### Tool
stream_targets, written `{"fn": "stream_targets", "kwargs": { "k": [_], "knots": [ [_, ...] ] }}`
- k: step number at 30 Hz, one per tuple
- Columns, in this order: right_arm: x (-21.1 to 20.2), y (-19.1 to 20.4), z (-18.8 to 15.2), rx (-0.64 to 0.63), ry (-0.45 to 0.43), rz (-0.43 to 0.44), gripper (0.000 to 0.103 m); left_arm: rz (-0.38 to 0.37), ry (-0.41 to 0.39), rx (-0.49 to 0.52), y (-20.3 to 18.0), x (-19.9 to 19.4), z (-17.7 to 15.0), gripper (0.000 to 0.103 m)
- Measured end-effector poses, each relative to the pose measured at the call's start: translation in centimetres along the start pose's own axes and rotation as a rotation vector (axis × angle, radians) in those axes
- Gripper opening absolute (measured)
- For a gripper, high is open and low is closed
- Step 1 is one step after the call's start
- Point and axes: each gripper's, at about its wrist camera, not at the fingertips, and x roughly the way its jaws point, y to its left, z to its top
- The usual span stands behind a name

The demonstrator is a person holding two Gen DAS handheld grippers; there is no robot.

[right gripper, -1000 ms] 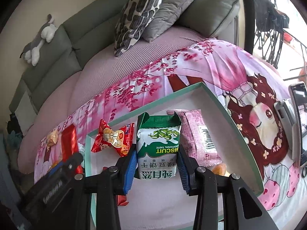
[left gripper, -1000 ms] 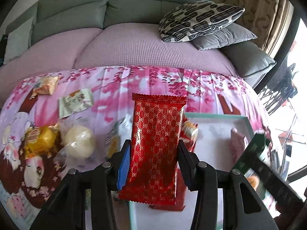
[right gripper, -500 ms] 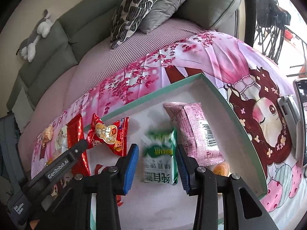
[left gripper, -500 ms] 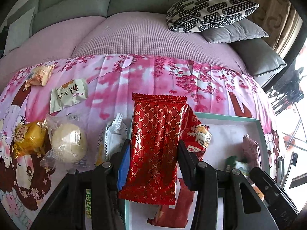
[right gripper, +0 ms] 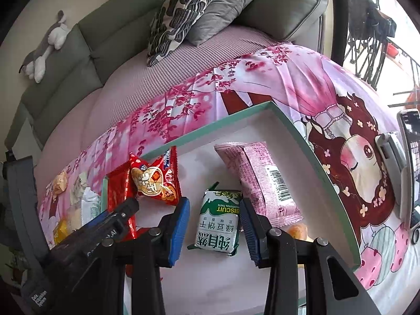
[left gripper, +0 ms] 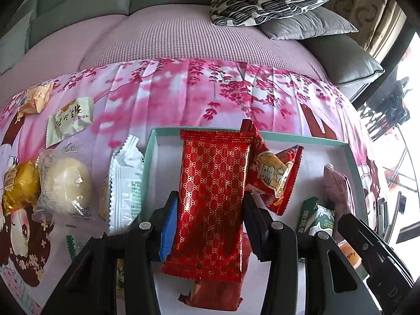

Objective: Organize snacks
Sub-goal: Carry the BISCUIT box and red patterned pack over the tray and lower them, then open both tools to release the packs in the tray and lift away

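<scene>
My left gripper is shut on a red packet with a gold pattern and holds it over the left part of the teal-rimmed white tray. My right gripper is open, its jaws either side of a green and white biscuit packet lying flat in the tray. Also in the tray are a red snack bag, a pink packet, a small orange sweet and another red packet under the held one.
Loose snacks lie on the pink cloth left of the tray: a silver packet, a round bun in clear wrap, a yellow packet, a pale green packet and a tan one. A phone lies right. Sofa behind.
My right gripper has opened and let the green biscuit packet drop flat into the tray. My left gripper has carried the red packet rightwards, over the tray.
</scene>
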Motion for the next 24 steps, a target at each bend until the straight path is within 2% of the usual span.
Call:
{"fn": "stream_targets", "kwargs": {
  "k": [3, 5, 6, 8, 10, 12, 24],
  "knots": [
    [0.0, -0.1, 0.0, 0.005, 0.001, -0.004, 0.042, -0.003, 0.007, -0.006, 0.0, 0.0, 0.1, 0.049],
    [0.0, -0.1, 0.0, 0.008, -0.001, -0.006, 0.043, -0.003, 0.014, -0.016, 0.1, 0.0, 0.1, 0.062],
    [0.0, -0.1, 0.0, 0.008, -0.001, -0.009, 0.043, -0.002, 0.016, -0.019, 0.1, -0.1, 0.0, 0.064],
    [0.0, -0.1, 0.0, 0.006, -0.001, -0.017, 0.047, -0.012, 0.022, -0.025, 0.2, -0.2, 0.0, 0.065],
    [0.1, -0.1, 0.0, 0.007, 0.001, -0.025, 0.056, -0.011, 0.025, -0.022, 0.1, -0.4, 0.0, 0.066],
    [0.0, -0.1, 0.0, 0.008, 0.0, -0.028, 0.056, -0.001, 0.026, -0.018, 0.1, -0.7, 0.0, 0.07],
    [-0.3, -0.3, 0.2, 0.004, -0.028, -0.06, 0.079, 0.067, 0.044, -0.061, 1.0, -2.4, -0.3, 0.071]
  ]
}}
